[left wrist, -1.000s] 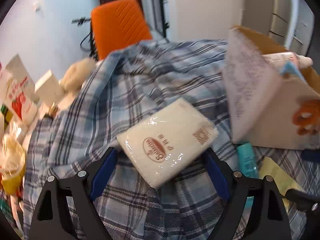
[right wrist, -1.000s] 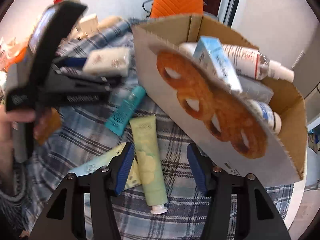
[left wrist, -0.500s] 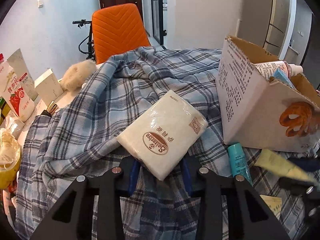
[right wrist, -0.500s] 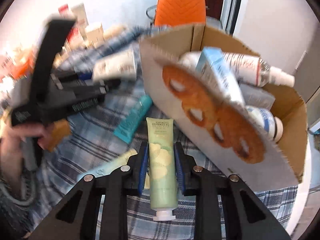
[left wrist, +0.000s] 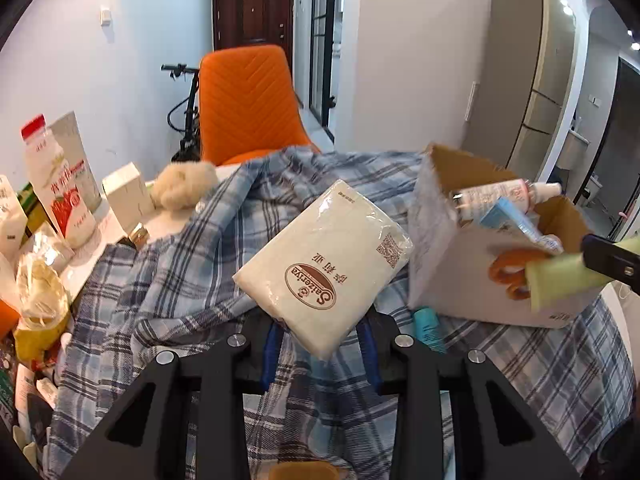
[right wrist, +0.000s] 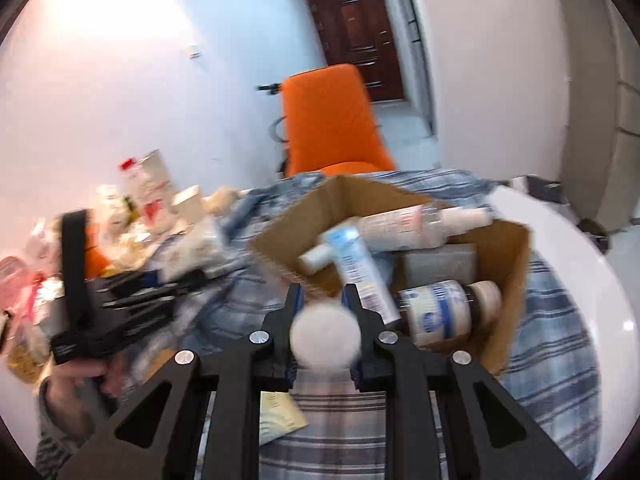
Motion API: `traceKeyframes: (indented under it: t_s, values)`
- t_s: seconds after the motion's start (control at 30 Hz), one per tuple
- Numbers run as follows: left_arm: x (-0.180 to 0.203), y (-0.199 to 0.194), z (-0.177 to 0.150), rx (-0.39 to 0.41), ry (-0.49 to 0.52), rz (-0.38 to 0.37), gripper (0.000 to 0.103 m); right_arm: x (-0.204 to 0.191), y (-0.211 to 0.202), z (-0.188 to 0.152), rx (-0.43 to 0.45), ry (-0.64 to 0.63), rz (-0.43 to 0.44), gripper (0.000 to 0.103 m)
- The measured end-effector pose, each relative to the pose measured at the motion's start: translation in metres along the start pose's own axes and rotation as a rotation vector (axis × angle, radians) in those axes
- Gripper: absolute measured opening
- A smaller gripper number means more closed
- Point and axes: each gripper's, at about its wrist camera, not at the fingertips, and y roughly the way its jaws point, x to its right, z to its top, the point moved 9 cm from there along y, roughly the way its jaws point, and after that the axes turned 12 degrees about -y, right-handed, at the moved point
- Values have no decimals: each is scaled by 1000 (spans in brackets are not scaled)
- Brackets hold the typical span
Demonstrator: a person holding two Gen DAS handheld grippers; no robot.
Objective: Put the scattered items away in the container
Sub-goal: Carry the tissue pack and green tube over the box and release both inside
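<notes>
My left gripper point(left wrist: 320, 344) is shut on a white tissue pack point(left wrist: 324, 264) and holds it above the plaid cloth point(left wrist: 168, 292). My right gripper point(right wrist: 324, 300) is shut on a pale green tube; I see its white cap point(right wrist: 325, 336) end-on, and the tube point(left wrist: 568, 280) shows at the right of the left wrist view. The tube hangs at the near edge of the cardboard box point(right wrist: 512, 264), which holds bottles and a blue carton point(right wrist: 360, 264). The box point(left wrist: 440, 248) stands right of the tissue pack. A teal tube point(left wrist: 428, 324) lies on the cloth by the box.
An orange chair point(left wrist: 248, 108) stands behind the table. Cartons, a milk bottle point(left wrist: 56, 184) and bags crowd the left edge. A yellow sachet point(right wrist: 280, 416) lies on the cloth below my right gripper. The left gripper and hand point(right wrist: 88, 328) show blurred at left.
Both grippers closed on their items and lifted them. The right gripper rose with the green tube toward the box opening. The left gripper raised the tissue pack off the cloth.
</notes>
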Motion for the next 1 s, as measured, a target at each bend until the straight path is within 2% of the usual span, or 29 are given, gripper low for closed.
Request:
traceKeyframes:
  t_s: [0.1,0.2,0.27,0.4,0.5,0.57,0.8,1.0]
  values:
    - [11,-11,2,9,12,-25,36,7,-9,1,19,20,9,18]
    - [25,-19,5,14,20,-50,36,11,-22,10,80,26,-12,18]
    - [36,-22,7,15,31,-70,36,14,-27,19,142,32,-50,18]
    - [57,-26,13,16,74,-94,36,25,-55,35,326,81,-130,18]
    - [71,-27,21,16,99,-106,36,33,-70,41,413,78,-259,18]
    - [83,-29,26,17,114,-127,36,38,-69,40,406,93,-299,18]
    - [121,-22,30,-5,146,-159,36,58,-39,28,263,143,-372,18]
    - [143,0,24,-44,168,-143,36,65,-12,10,109,167,-347,18]
